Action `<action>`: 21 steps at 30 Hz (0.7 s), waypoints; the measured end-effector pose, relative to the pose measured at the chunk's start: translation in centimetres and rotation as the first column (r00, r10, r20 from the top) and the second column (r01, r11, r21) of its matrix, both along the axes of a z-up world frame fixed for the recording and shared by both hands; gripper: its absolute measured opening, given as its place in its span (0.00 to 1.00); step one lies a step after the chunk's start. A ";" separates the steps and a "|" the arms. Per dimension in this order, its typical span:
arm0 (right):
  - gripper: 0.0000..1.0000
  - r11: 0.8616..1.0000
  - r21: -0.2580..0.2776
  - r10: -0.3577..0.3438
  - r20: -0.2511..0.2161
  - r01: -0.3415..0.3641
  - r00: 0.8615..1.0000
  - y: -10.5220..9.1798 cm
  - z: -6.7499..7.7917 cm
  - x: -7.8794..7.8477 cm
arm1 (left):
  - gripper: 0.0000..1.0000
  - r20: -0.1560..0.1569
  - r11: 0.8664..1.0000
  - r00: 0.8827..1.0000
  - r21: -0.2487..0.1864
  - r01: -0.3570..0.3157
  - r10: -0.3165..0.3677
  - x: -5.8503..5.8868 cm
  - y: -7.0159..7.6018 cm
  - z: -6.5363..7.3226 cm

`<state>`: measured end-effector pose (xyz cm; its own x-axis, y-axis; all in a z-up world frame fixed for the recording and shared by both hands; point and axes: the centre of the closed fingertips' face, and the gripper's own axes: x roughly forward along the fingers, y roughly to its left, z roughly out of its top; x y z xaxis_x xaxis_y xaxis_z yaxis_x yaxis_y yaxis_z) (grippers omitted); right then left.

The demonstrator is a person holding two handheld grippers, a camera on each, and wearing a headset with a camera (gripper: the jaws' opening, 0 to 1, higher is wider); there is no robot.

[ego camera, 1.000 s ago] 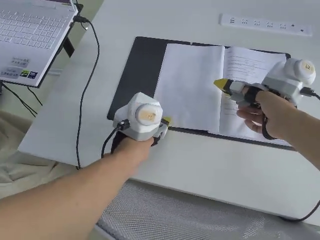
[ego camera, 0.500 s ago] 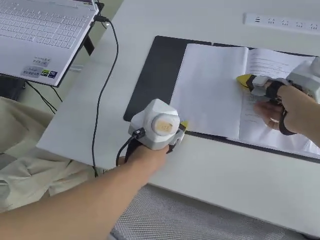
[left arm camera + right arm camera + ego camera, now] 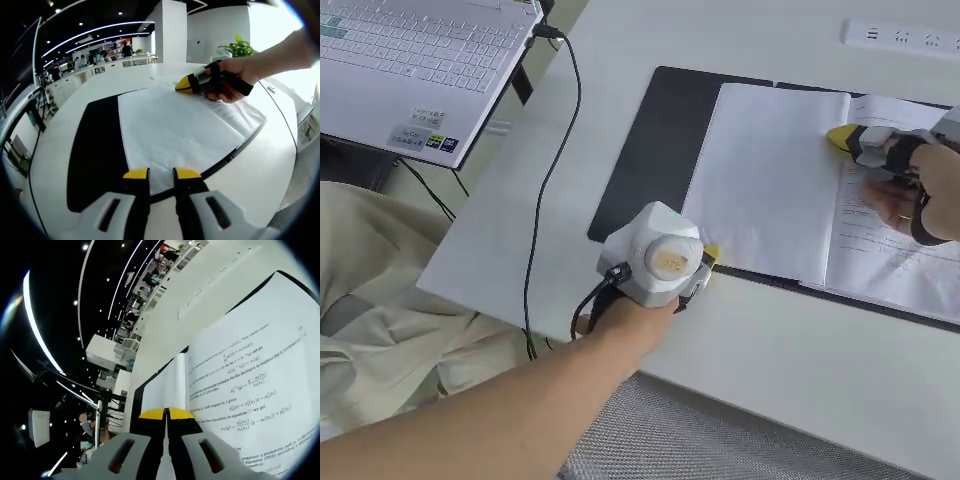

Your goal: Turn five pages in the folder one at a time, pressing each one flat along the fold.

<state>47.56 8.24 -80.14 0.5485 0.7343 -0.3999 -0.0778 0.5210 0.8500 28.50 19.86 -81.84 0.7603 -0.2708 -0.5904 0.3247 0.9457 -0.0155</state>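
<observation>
Your folder is lying open on the white table, with a blank page on the left and a printed page on the right. Your right gripper has its jaws squeezed together, yellow tips right at the fold. Your left gripper sits at the blank page's near edge, jaws a little apart.

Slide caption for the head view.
Shut right claw on the fold of the open folder, left claw at the page's near edge.

folder r. side cut by frame | laptop top cut off | page print too small to read
</observation>
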 end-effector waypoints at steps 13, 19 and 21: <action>0.00 0.997 -0.022 -0.076 0.015 0.076 0.997 0.3 -0.1 4.4 | 0.17 0.005 1.000 1.000 -0.001 0.005 -0.005 0.0 0.0 0.1; 0.00 0.992 -0.039 -0.121 0.027 0.122 0.992 0.0 -0.2 6.8 | 0.17 0.004 1.000 1.000 0.002 0.005 -0.005 0.0 0.0 0.1; 0.00 0.991 -0.046 -0.121 0.030 0.122 0.992 0.2 -0.1 7.0 | 0.16 0.004 1.000 1.000 0.001 0.004 -0.004 0.0 0.0 0.1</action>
<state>54.55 8.39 -80.28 0.6436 0.6420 -0.4166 -0.0343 0.5680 0.8223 28.50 19.89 -81.75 0.7614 -0.2730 -0.5880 0.3283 0.9445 -0.0133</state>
